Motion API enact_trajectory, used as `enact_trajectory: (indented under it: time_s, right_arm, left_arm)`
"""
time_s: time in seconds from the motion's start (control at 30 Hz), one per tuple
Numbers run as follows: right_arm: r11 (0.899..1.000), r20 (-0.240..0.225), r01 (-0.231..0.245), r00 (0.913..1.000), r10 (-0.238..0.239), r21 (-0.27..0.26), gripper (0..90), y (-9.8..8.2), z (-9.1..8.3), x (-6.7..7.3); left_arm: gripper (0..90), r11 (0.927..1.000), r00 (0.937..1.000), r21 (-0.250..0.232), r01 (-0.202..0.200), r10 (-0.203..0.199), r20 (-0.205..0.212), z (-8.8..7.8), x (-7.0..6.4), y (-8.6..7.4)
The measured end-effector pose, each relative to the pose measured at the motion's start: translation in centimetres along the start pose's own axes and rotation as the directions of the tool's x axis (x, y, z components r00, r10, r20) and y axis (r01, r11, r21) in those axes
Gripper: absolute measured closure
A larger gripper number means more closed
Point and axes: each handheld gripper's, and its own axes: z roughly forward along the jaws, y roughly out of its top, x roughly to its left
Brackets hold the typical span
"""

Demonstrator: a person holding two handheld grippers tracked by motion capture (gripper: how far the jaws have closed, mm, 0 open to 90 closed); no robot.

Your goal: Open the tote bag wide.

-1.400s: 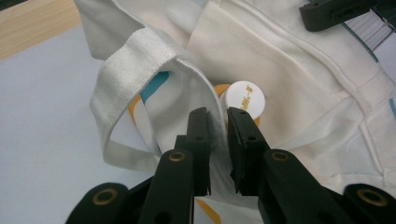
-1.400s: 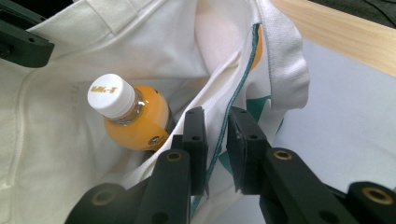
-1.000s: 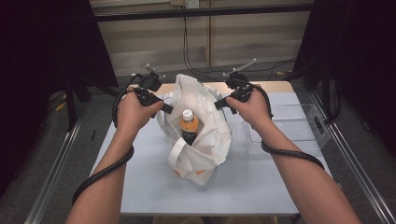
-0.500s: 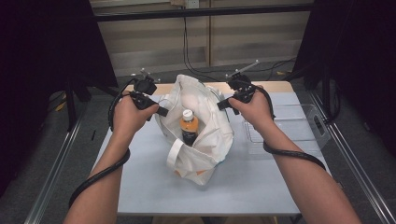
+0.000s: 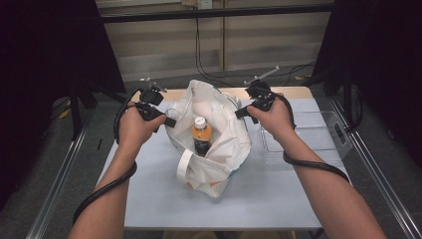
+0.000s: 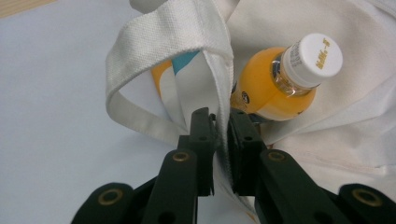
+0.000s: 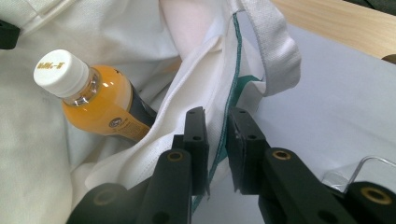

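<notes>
Grippers pinch opposite rims of the tote bag [image 5: 219,149]: left gripper [image 6: 219,126] and right gripper [image 7: 215,126] each clamp fabric, spreading the mouth (bottle [image 6: 275,88] just beyond the fingertips).

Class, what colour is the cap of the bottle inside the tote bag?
White, with small yellow lettering; the cap shows best in the left gripper view.

A pale blue-grey tabletop [image 5: 159,199] carries the things, with a strip of bare wood [image 5: 293,92] along its far edge. A white cloth tote bag [image 5: 226,164] lies on it near the middle, and a clear plastic tray [image 5: 323,144] rests just beside the bag on the right
</notes>
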Motion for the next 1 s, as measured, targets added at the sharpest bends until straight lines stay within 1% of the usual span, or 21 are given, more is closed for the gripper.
enact_trajectory:
  time_s: [0.1,0.17,0.2,0.23,0.27,0.4,0.47,0.63,0.67,0.7,0.77,0.8,0.83,0.9,0.93,1.0]
  right_arm:
    - [1.0,-0.001,0.001,1.0,-0.001,-0.004,78.8,-0.1,0.1,-0.1]
    - [1.0,-0.001,-0.005,1.0,0.005,-0.002,79.4,-0.3,0.1,-0.3]
    - [1.0,0.0,-0.006,1.0,0.006,-0.002,79.6,-0.3,0.1,-0.3]
    - [1.0,-0.002,-0.002,1.0,0.002,-0.002,79.7,-0.3,0.1,-0.4]
    - [1.0,0.0,-0.003,1.0,0.003,-0.001,80.0,-0.4,0.2,-0.4]
    - [1.0,0.009,-0.003,1.0,0.003,0.005,80.4,-0.6,0.3,-0.5]
    - [1.0,0.009,-0.002,1.0,0.002,0.004,81.0,-0.6,0.3,-0.6]
    - [1.0,0.019,-0.005,0.9998,0.005,0.016,82.1,-0.8,0.4,-0.8]
    - [1.0,0.015,0.001,0.9999,-0.001,0.011,82.4,-0.9,0.4,-0.9]
    - [1.0,0.017,-0.006,0.9998,0.005,0.016,82.5,-0.9,0.4,-0.9]
    - [1.0,0.019,-0.004,0.9998,0.004,0.016,83.1,-1.0,0.4,-0.9]
    - [1.0,0.02,-0.001,0.9998,0.001,0.018,83.4,-1.0,0.5,-0.9]
    - [1.0,0.023,0.001,0.9997,-0.001,0.019,83.5,-1.0,0.5,-0.9]
    - [1.0,0.025,0.007,0.9997,-0.007,0.018,83.7,-1.0,0.5,-1.0]
    - [1.0,0.02,0.003,0.9998,-0.003,0.017,84.0,-1.1,0.5,-1.1]
    - [1.0,0.022,0.005,0.9997,-0.006,0.016,84.3,-1.2,0.5,-1.2]
  left_arm:
    - [82.0,1.0,1.0,-0.005,0.006,-0.006,0.003,0.1,0.1,-0.1]
    - [82.1,0.9998,0.9999,-0.007,0.017,-0.017,-0.003,0.2,0.1,-0.3]
    - [82.1,0.9996,0.9997,-0.014,0.026,-0.026,0.001,0.3,0.1,-0.4]
    - [82.1,1.0,1.0,-0.005,0.008,-0.008,-0.001,0.3,0.3,-0.4]
    - [82.0,1.0,1.0,0.0,0.005,-0.005,0.0,0.4,0.4,-0.5]
    - [82.1,0.9998,0.9998,0.001,0.021,-0.021,0.001,0.6,0.5,-0.7]
    - [82.0,0.9999,0.9999,-0.002,0.015,-0.015,0.002,0.7,0.6,-0.8]
    - [82.0,0.9998,0.9998,-0.007,0.02,-0.02,0.006,0.8,0.5,-0.8]
    - [82.0,0.9985,0.9989,-0.031,0.046,-0.046,0.006,0.9,0.3,-0.8]
    - [82.0,0.9983,0.9989,-0.034,0.047,-0.047,0.005,0.9,0.2,-0.8]
    - [82.1,0.9981,0.9986,-0.034,0.052,-0.052,0.004,0.9,0.3,-0.8]
    - [82.1,0.9983,0.9988,-0.03,0.05,-0.05,0.004,0.9,0.3,-0.8]
    - [82.1,0.9999,0.9999,0.004,0.012,-0.012,0.004,0.7,0.6,-0.8]
    - [82.6,0.9999,0.9999,-0.001,0.016,-0.016,0.004,0.8,0.6,-0.9]
    - [82.6,0.9999,1.0,-0.003,0.009,-0.009,0.001,0.8,0.8,-1.0]
    - [82.6,0.9998,0.9998,-0.004,0.02,-0.02,0.002,0.8,0.8,-1.1]
